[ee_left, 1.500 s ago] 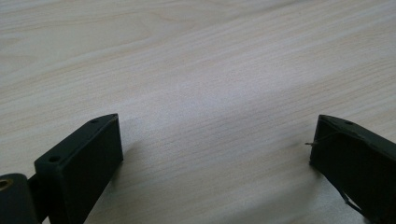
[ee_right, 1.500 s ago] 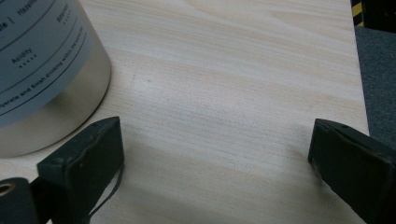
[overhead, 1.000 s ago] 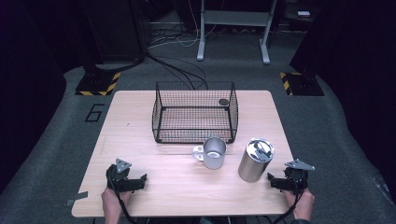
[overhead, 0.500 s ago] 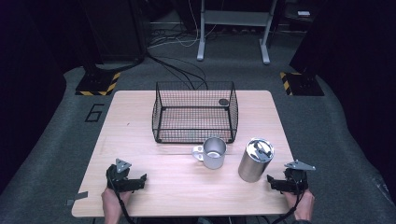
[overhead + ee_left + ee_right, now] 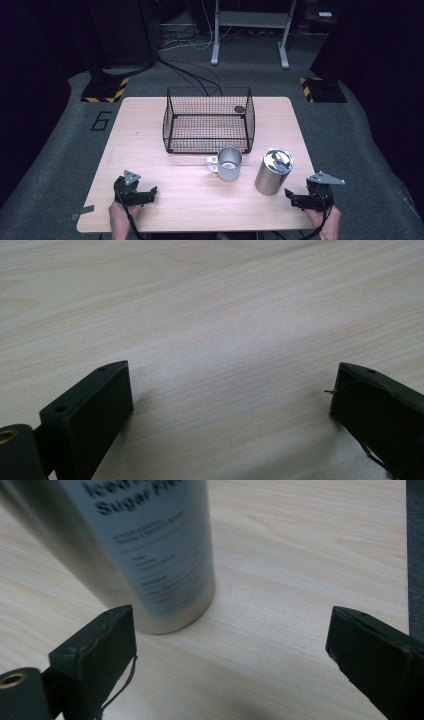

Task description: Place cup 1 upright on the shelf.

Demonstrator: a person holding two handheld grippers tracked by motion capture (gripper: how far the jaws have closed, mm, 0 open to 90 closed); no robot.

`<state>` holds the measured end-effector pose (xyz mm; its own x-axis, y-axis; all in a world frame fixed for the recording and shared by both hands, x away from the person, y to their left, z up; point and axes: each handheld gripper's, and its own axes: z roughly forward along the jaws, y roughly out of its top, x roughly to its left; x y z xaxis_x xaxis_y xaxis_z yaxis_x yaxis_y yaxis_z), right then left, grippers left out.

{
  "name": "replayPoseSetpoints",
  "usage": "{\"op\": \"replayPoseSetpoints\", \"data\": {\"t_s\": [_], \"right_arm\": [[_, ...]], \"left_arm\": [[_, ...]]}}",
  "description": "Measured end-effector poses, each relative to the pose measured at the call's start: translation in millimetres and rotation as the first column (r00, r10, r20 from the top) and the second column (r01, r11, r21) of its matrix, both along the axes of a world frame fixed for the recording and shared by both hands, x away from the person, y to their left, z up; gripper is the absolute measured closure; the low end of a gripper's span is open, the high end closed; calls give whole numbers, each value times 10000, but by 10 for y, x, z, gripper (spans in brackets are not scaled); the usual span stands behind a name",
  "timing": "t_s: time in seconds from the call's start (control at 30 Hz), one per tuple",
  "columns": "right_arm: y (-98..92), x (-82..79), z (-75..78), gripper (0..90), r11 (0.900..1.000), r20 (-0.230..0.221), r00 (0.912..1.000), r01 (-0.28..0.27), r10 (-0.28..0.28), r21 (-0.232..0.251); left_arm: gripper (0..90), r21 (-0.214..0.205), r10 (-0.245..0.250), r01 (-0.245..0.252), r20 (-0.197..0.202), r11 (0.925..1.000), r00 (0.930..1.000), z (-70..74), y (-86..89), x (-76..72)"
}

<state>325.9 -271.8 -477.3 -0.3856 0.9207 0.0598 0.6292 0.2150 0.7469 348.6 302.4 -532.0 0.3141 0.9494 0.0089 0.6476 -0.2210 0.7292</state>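
Table: the table (image 5: pixel 165 200) was a rectangular slab of pale wood with rounded corners; fine straight grain ran across its matt top in both gripper views.
Can: the can (image 5: pixel 273 171) was a tall cylinder of brushed silver metal with a flat lid carrying a pull tab. It stood upright near the front right part of the table, just beside the right gripper. In the right gripper view its smooth wall (image 5: pixel 150 550) bore dark printed lettering and rose just beyond the left-hand jaw, without contact.
Mug: the mug (image 5: pixel 227 163) was a short, open-topped metal cylinder with a dull satin finish and a looped handle on its left side. It stood between the can and the basket.
Basket: the basket (image 5: pixel 208 120) was a rectangular box of thin black wire mesh, open at the top, set at the middle of the table. A small dark round disc (image 5: pixel 239 109) lay in its far right corner.
Left gripper: the left gripper (image 5: pixel 145 195) rested at the front left of the table; its flat, black, block-shaped jaws were spread wide over bare wood, gripping nothing.
Right gripper: the right gripper (image 5: pixel 295 199) lay at the front right edge; its jaws were likewise spread wide and empty.
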Motion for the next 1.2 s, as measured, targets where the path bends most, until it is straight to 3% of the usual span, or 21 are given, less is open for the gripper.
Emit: {"op": "replayPoseSetpoints", "data": {"t_s": [0.33, 0.6, 0.7, 0.83, 1.2], "right_arm": [[103, -82, 186, 0, 9987, 36, 9993, -382, 381, 346], [202, -49, 360, 0, 9942, 372, 9961, -820, 795, 703], [218, -38, 396, 0, 9939, 431, 9954, -880, 853, 667], [282, -22, 505, 0, 9919, 865, 9917, -1017, 951, 757], [392, 101, 655, 0, 9911, 1091, 9876, -1198, 1130, 574]], "left_arm": [[36, -6, 6, -6, 15, 10000, 10000, 0, -1, -2], [37, -60, 22, -22, 12, 10000, 10000, -1, -5, -3], [37, -2, -11, 11, 16, 10000, 10000, 0, 0, -2], [42, 25, -48, 48, 52, 10000, 10000, 2, -1, -4], [45, 25, -61, 61, 33, 10000, 10000, 3, 0, -6]]}}
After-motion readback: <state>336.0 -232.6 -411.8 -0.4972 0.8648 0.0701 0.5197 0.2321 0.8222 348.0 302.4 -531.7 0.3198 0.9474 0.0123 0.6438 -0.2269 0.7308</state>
